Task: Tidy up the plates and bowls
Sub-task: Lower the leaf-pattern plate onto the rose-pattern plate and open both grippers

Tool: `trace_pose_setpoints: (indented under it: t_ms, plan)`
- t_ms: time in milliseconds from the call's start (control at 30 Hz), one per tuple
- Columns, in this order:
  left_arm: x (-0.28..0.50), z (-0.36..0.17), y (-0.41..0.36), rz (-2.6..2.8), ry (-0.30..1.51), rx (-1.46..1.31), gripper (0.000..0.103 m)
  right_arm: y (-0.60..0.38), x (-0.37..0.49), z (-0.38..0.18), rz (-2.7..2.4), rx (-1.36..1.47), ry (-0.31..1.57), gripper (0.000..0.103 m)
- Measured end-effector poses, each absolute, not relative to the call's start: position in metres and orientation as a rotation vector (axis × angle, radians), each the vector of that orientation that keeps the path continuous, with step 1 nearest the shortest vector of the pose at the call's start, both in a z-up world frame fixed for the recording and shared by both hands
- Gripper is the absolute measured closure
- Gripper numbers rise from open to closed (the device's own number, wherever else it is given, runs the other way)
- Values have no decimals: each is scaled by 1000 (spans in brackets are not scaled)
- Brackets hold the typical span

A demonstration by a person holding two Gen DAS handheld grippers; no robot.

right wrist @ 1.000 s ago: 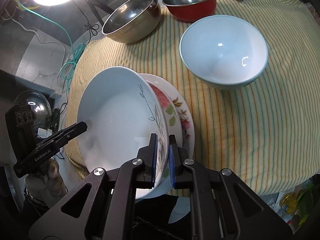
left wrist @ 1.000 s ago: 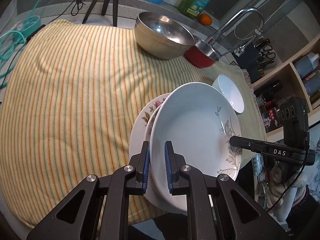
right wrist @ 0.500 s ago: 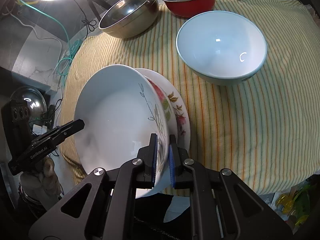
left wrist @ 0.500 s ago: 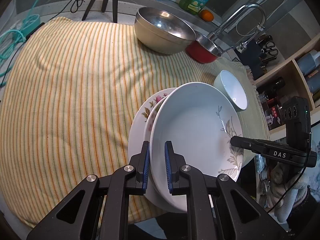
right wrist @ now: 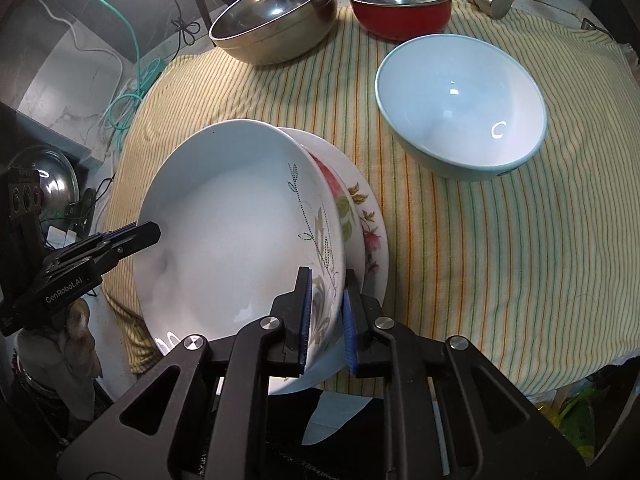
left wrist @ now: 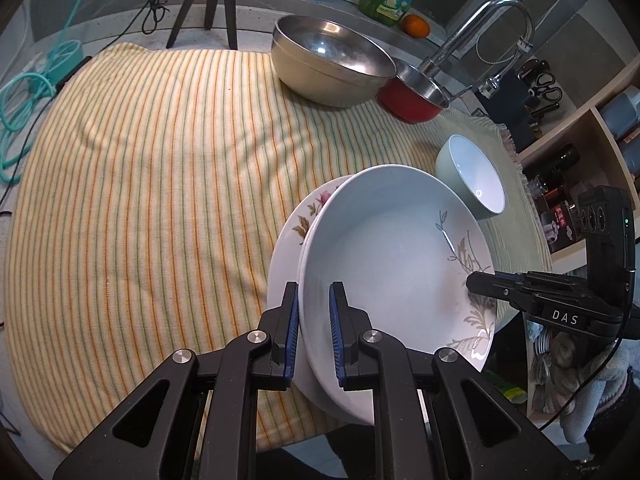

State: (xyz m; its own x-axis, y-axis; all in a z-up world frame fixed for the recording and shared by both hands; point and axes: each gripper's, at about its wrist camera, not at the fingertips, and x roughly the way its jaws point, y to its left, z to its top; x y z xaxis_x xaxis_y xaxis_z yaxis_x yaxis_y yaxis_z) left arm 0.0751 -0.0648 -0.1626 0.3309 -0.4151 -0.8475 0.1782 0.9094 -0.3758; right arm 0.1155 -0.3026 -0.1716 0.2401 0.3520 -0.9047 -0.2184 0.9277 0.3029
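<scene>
A deep white plate with a grey leaf pattern [left wrist: 392, 248] is held by both grippers over a flat flowered plate [left wrist: 296, 220] on the striped cloth. My left gripper [left wrist: 314, 332] is shut on its near rim. My right gripper [right wrist: 326, 320] is shut on the opposite rim of the deep white plate [right wrist: 240, 240], with the flowered plate [right wrist: 368, 232] just behind. The right gripper also shows in the left wrist view [left wrist: 476, 280], and the left gripper in the right wrist view [right wrist: 148, 232]. A pale blue bowl [right wrist: 460, 108] stands to the right.
A large steel bowl [left wrist: 328, 64] and a red steel-lined bowl [left wrist: 416, 96] stand at the back by the tap [left wrist: 480, 32]. The yellow striped cloth [left wrist: 140, 180] covers the counter. Shelves with bottles [left wrist: 580, 184] are at the right.
Both grippers and the deep white plate have moved a little toward the near edge and lower over the flowered plate. The grips are unchanged.
</scene>
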Motion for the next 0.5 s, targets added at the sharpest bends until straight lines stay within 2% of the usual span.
trace_pose_setpoints:
  t_ms: [200, 300, 433, 500]
  plan:
    - [76, -163, -68, -383, 1177, -207, 91, -297, 113, -169, 390, 87, 1255, 75]
    - [76, -162, -69, -385, 1174, -201, 91, -296, 112, -167, 391, 81, 1241, 68]
    - [77, -160, -74, -392, 1166, -181, 90, -294, 110, -165, 375, 41, 1219, 53]
    - [77, -160, -74, -390, 1164, -176, 90, -292, 109, -165, 390, 33, 1219, 52]
